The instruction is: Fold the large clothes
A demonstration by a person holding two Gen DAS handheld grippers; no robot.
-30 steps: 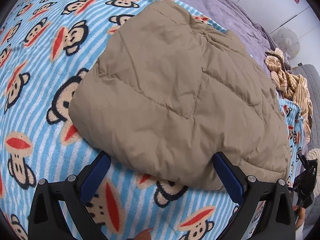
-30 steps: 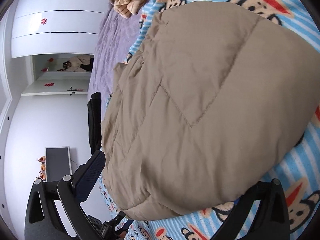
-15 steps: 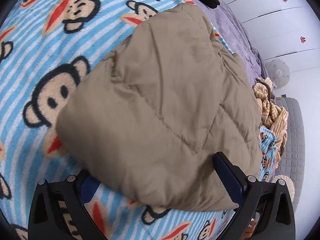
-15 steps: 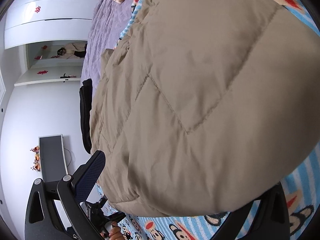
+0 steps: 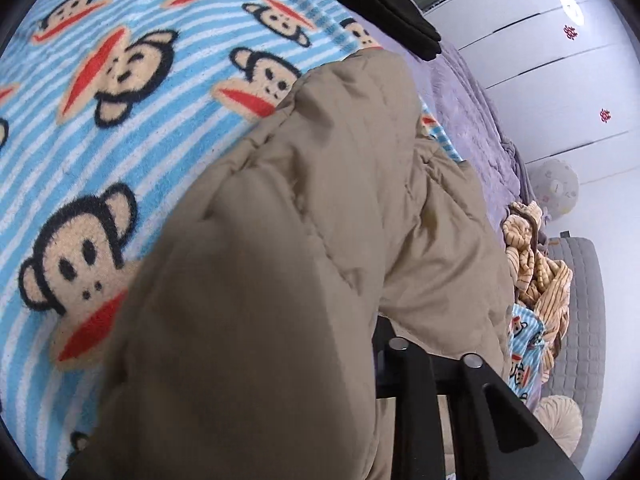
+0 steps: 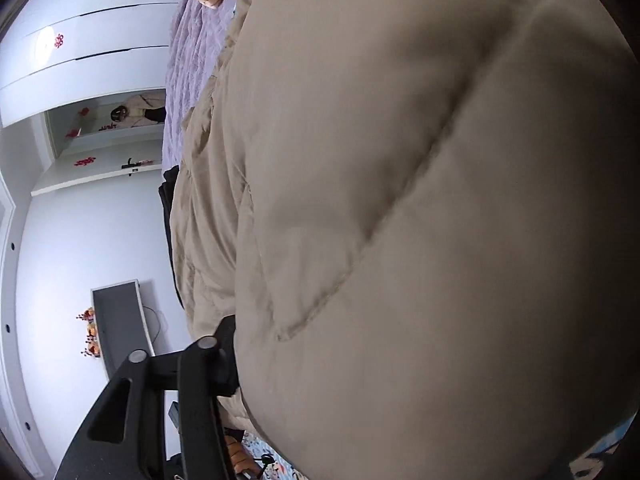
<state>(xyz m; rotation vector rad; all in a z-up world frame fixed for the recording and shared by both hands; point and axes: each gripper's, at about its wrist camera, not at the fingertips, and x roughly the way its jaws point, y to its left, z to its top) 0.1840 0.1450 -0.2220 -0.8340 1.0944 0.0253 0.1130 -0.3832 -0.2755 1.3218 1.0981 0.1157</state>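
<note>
The tan quilted jacket [image 5: 328, 240] is a puffy, padded garment with stitched seams that cross its panels in slanted lines. It lies bundled in thick, rounded folds on a blue-striped blanket [image 5: 120, 152] printed with monkey faces, its far end reaching toward a black garment [image 5: 384, 8]. In the left wrist view its near edge bulges up close to the lens and is blurred. In the right wrist view the jacket [image 6: 420, 220] fills most of the frame, one long diagonal seam running across its swollen surface.
</note>
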